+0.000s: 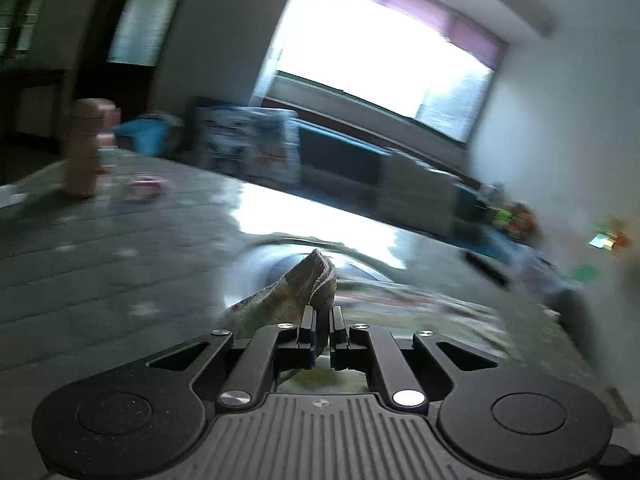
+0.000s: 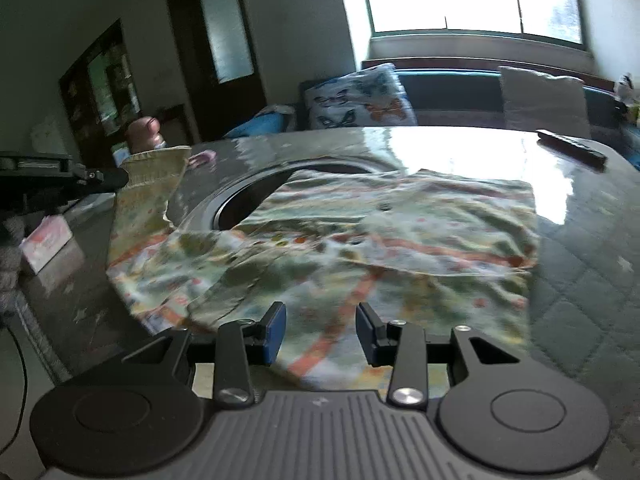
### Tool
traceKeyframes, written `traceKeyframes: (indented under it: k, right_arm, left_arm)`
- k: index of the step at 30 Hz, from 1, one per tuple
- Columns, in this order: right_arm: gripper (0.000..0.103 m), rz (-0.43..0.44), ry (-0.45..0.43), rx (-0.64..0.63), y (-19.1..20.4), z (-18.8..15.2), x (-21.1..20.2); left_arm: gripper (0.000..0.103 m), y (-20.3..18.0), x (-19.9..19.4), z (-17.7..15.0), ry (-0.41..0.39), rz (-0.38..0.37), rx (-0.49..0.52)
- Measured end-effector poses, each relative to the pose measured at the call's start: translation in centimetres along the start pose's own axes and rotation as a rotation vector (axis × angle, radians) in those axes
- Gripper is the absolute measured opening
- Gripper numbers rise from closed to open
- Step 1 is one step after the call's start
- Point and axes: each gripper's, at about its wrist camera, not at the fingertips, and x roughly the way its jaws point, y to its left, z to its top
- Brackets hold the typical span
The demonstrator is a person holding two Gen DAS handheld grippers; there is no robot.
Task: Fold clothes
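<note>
Both tongs differ: left tongs (image 1: 322,330) clamp the garment's (image 2: 340,240) raised sleeve, right tongs (image 2: 321,330) gape above it.

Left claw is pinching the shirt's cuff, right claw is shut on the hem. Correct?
Half right. The left claw does pinch the patterned shirt's cuff. The right wrist view shows the right claw open above the cloth, gripping nothing.

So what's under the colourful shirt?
The shirt lies on the table, partly covering a round dark opening. What lies beneath the rest of the fabric is hidden.
</note>
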Motion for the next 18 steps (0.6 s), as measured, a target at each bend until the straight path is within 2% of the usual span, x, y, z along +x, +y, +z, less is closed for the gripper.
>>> traceKeyframes:
  k: [3, 9, 15, 18]
  right_arm:
    - [0.039, -0.030, -0.018, 0.031, -1.3, 0.0, -0.7]
    - [0.039, -0.066, -0.045, 0.099, -3.5, -0.2, -1.9]
    - [0.038, -0.065, -0.052, 0.173, -4.8, -0.2, -1.9]
    - [0.038, -0.051, -0.054, 0.179, -4.7, 0.0, -1.5]
  left_arm:
    - [0.006, -2.9, 0.8, -0.4, 0.028, -0.099, 0.035]
    - [0.006, -8.4, 3.1, -2.5, 0.122, -0.240, 0.140]
    - [0.009, -10.6, 5.9, -5.6, 0.252, -0.260, 0.229]
    - [0.018, -10.5, 6.1, -6.7, 0.286, -0.263, 0.262]
